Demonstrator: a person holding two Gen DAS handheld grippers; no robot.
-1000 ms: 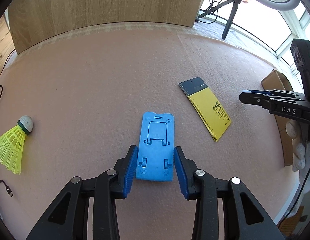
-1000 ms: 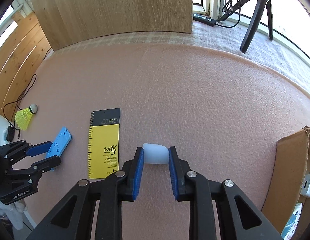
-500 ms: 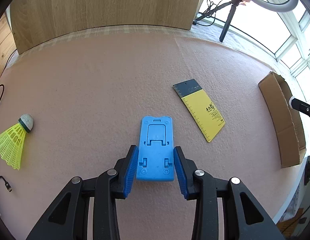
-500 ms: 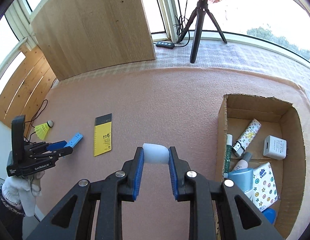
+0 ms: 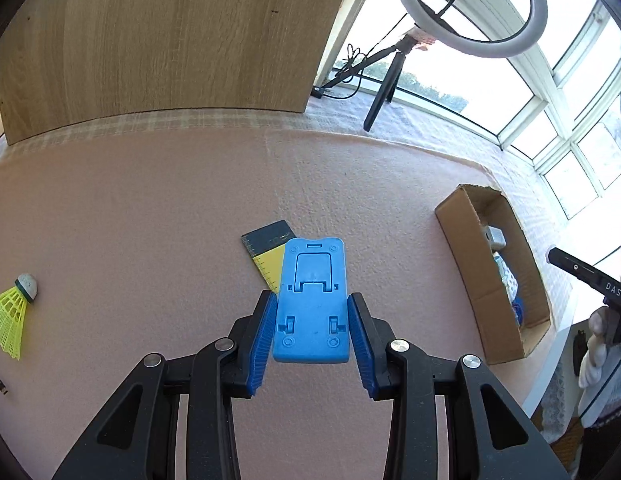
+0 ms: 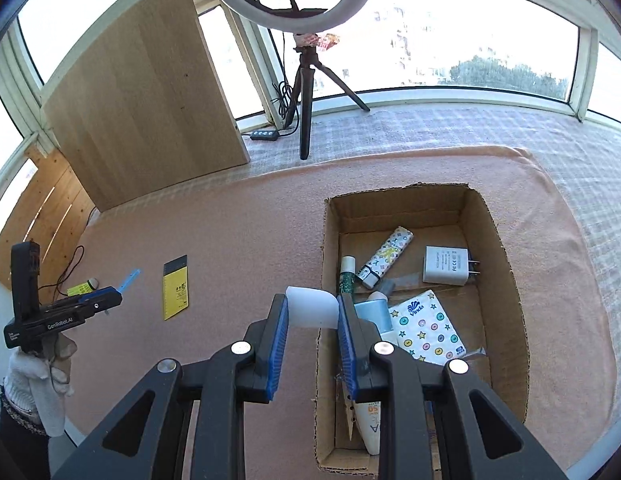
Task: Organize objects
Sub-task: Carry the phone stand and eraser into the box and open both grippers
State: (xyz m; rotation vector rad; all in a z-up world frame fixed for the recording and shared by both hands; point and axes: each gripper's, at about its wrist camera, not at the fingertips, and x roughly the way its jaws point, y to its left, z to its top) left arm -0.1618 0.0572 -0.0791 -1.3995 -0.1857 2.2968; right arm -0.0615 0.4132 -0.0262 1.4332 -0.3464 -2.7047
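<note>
The right gripper (image 6: 312,314) is clamped on a white cylinder (image 6: 311,307) by its two curved sides and hangs over the near left wall of the cardboard box (image 6: 494,240), apparently so the piece can drop in among the charger (image 6: 446,266), tissue pack (image 6: 428,330) and tubes lying there. The left gripper (image 5: 311,326) pinches a blue phone stand (image 5: 312,300) by its long edges near the base, held flat and clear above the pink-covered desk (image 5: 150,220), probably bound for the same box. A yellow ruler (image 6: 175,293) and a shuttlecock (image 5: 12,310) lie on the desk, unsorted.
</note>
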